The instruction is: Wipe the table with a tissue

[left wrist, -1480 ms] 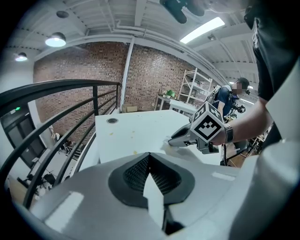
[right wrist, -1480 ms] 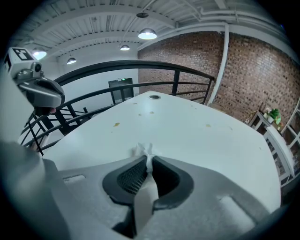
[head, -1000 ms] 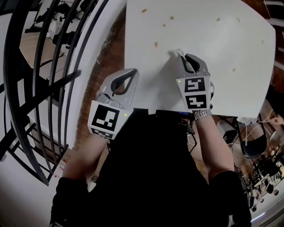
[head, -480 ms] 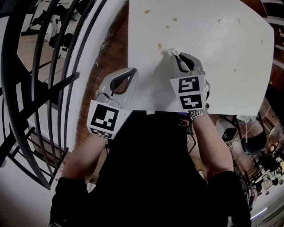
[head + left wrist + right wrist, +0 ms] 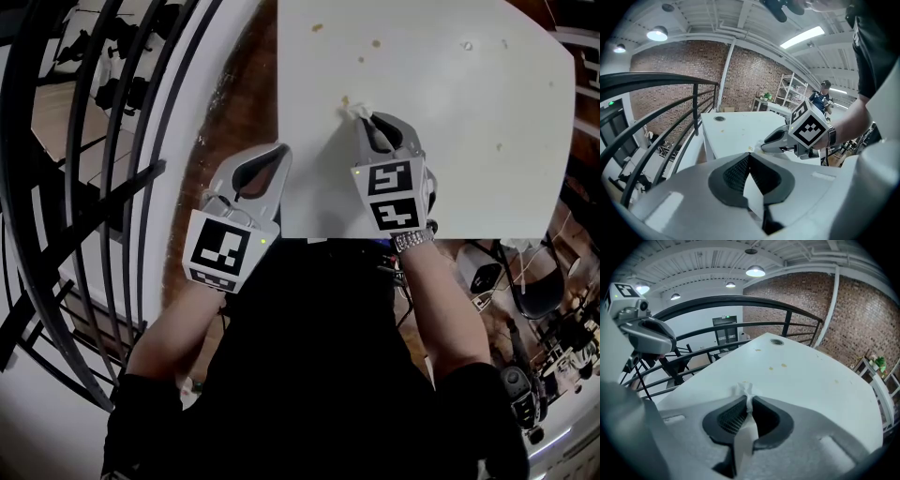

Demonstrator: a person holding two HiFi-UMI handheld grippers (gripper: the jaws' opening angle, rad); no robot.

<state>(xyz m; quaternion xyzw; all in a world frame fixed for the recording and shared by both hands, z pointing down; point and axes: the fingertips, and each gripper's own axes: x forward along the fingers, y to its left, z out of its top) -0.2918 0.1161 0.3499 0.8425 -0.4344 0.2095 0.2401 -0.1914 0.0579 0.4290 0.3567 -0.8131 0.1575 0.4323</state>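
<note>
Head cam looks steeply down on the table (image 5: 469, 141) — each gripper cam rides low, close behind its jaws, facing across that same table.

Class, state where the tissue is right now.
Head view: the tissue is pinched by the right gripper, on the table near its left edge, beside a tan spot.

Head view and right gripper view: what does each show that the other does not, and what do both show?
Only the head view shows the wristwatch and forearms. Only the right gripper view shows the ceiling lamp and a round item far along the table. Both show the right gripper shut on the tissue, the spotted table, the left gripper and the black railing.
</note>
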